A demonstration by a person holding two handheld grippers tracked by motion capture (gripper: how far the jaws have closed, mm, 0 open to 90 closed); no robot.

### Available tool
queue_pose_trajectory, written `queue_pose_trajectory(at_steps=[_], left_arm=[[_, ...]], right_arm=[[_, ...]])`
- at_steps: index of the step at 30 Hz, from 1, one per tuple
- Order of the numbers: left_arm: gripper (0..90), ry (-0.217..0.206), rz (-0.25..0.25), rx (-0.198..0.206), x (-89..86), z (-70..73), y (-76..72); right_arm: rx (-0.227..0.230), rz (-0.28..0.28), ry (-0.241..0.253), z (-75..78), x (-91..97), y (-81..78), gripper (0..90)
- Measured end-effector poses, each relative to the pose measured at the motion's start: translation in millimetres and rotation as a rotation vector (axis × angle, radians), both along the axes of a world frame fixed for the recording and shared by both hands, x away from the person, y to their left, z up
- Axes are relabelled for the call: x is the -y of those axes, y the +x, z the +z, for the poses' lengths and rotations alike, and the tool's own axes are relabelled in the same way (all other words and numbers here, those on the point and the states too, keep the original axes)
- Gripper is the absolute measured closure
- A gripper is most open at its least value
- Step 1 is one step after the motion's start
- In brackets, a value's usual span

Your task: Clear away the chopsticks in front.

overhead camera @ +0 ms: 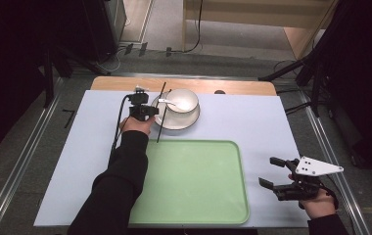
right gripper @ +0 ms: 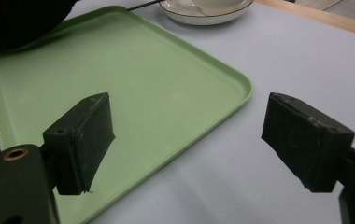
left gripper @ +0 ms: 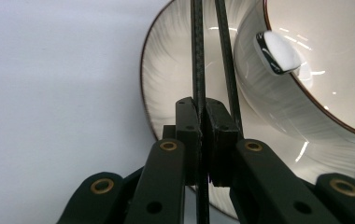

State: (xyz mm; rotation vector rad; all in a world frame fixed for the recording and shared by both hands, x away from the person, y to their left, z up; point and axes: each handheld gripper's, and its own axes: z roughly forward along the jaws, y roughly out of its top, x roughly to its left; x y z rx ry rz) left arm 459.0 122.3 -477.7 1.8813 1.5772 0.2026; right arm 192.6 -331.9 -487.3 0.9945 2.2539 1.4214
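- Left gripper view: left gripper (left gripper: 202, 122) is clamped on black chopsticks (left gripper: 197, 56), plate (left gripper: 166, 70) and bowl (left gripper: 325, 70) just beyond the fingertips.
- One stick looks barely pinched and could slip out when lifted.
- Right gripper (right gripper: 187, 140) jaws wide apart, nothing between, tray (right gripper: 166, 93) ahead.

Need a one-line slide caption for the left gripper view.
Left gripper shut on black chopsticks lying across a white plate beside the bowl.

You've got 2 black chopsticks (overhead camera: 161, 115), 1 bowl (overhead camera: 181, 101), 1 plate (overhead camera: 176, 123), 1 spoon (overhead camera: 171, 102), 1 green tray (overhead camera: 194, 183), 2 grippers
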Motion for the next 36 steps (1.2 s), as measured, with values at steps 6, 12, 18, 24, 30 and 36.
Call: queue_pose_trajectory(at_steps=[6,12,18,24,30,36], left_arm=[[86.2,-0.008,-0.068,0.026,-20.2,19.0,-10.6],[86.2,-0.010,-0.114,0.031,-35.4,29.0,-26.2],[86.2,-0.013,-0.141,0.023,-46.3,27.5,-44.1],[86.2,-0.036,-0.143,0.024,-58.2,24.0,-59.0],[86.2,-0.047,-0.151,0.017,-68.7,19.4,-75.4],[86.1,-0.055,-0.146,0.025,-79.2,17.6,-93.9]], right_arm=[[0.001,-0.001,0.000,-0.1,-0.1,0.2,17.2],[0.001,0.003,-0.007,-0.3,-1.9,0.8,17.1],[0.001,0.000,-0.003,-0.7,-0.5,1.4,17.2],[-0.007,-0.003,0.002,-2.1,0.7,1.8,17.1],[-0.004,-0.006,0.003,-2.2,1.0,1.9,17.1],[-0.002,-0.009,0.009,-0.9,0.9,1.4,17.1]])
